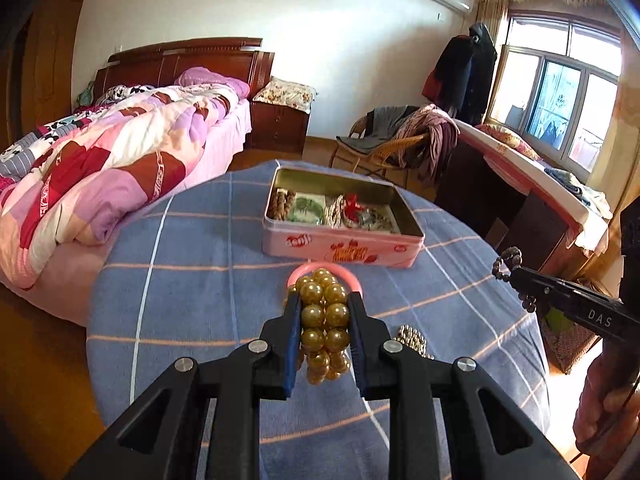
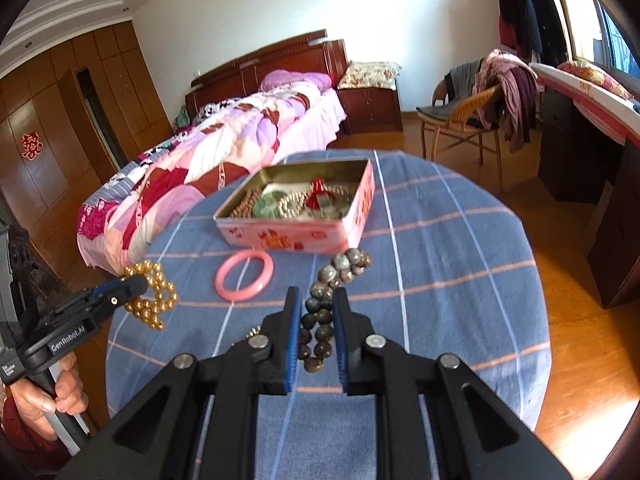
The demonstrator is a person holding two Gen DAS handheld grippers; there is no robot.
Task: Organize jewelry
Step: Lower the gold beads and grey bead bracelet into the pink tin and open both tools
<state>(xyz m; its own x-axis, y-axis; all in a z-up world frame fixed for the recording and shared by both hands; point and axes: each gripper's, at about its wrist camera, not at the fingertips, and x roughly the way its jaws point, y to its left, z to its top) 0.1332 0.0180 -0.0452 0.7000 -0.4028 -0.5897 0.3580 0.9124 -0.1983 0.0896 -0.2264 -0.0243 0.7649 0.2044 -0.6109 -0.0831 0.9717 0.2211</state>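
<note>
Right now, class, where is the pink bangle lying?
In the right wrist view the pink bangle lies flat on the blue checked tablecloth, just in front of the pink tin, between the gold bead string held by the left gripper and the dark bead bracelet.

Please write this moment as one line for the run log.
left tool: shut on gold bead bracelet | right tool: shut on dark bead bracelet | pink bangle: on table | tin box: open

Round table (image 2: 460, 248), blue plaid cloth. Pink tin (image 2: 296, 236) sits toward far side, open. Pink bangle (image 2: 245, 275) lies flat just in front of tin. Small silvery bead cluster (image 1: 412, 338) lies nearer, well apart from tin.
</note>
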